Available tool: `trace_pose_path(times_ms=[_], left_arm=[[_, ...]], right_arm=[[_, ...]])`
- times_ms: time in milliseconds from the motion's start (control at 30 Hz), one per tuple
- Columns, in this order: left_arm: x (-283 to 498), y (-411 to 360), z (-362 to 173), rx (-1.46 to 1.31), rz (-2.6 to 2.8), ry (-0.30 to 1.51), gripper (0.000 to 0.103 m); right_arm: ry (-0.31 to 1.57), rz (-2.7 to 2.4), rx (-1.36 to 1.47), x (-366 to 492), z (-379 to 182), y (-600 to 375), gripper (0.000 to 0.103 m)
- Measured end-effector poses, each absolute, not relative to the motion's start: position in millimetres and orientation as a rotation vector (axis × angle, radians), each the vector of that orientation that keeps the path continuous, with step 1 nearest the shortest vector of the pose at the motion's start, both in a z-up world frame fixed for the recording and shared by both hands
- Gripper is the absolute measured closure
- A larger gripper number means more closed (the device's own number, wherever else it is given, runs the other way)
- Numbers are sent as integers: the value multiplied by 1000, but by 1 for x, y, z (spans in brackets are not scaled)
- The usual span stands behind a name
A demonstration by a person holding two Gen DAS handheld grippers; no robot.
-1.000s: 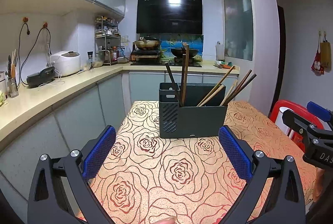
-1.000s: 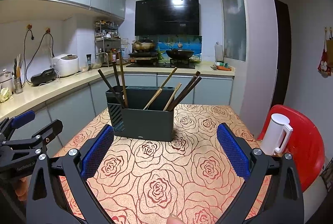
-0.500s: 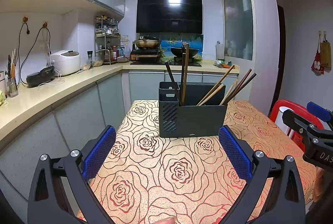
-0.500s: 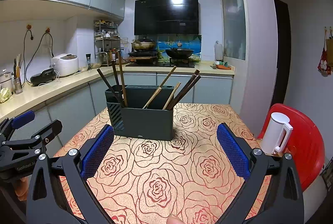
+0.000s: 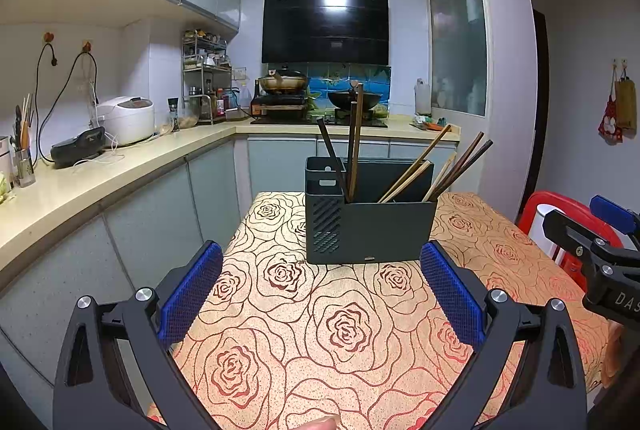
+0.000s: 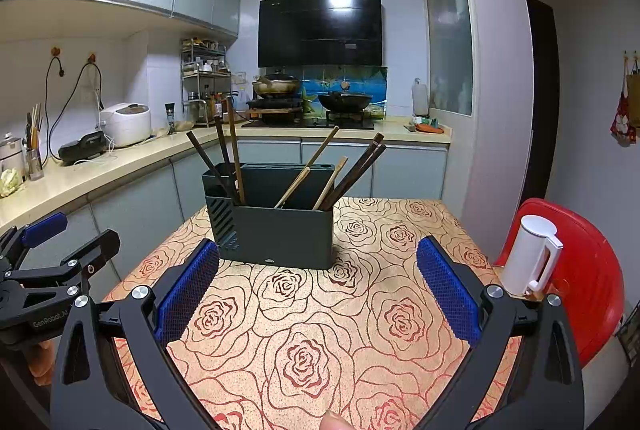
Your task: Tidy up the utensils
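While both sit level above the table (image 5: pixel 304 314), left gripper (image 5: pixel 321 286) and right gripper (image 6: pixel 318 282) gape empty, facing the chopstick holder (image 6: pixel 276 230)

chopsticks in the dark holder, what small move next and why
Probably ease the right tool forward toward the chopsticks leaning in the holder. Both tools are open and empty, short of the holder; the sticks are split between its two compartments.

My gripper (image 6: pixel 318 286) hangs wide open over the bench (image 6: pixel 360 330). Beyond it stands the holder (image 6: pixel 280 230) with chopsticks (image 6: pixel 232 154). A kettle (image 6: pixel 528 254) sits far right.
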State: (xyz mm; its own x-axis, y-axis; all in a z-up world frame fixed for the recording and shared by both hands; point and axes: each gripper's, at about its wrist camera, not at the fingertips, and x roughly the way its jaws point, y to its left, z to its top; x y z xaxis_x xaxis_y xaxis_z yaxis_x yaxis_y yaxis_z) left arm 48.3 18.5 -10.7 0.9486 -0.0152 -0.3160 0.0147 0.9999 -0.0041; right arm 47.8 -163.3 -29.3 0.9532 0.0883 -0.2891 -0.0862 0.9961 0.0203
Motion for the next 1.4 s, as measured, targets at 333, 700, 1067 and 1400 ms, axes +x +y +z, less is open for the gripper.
trace_pose_path(times_ms=[333,700,1067,1400], left_arm=[[48,18,-11,-1,-14,320,7],[48,17,-14,-4,-21,320,7],[49,16,-13,-11,-35,322,7],[44,10,-13,18,-39,296,7]], right_arm=[[294,89,7,48,-29,-164,7],[295,89,7,48,-29,-164,7],[297,88,8,48,-30,-164,7],[306,83,13,45,-39,-165,7]])
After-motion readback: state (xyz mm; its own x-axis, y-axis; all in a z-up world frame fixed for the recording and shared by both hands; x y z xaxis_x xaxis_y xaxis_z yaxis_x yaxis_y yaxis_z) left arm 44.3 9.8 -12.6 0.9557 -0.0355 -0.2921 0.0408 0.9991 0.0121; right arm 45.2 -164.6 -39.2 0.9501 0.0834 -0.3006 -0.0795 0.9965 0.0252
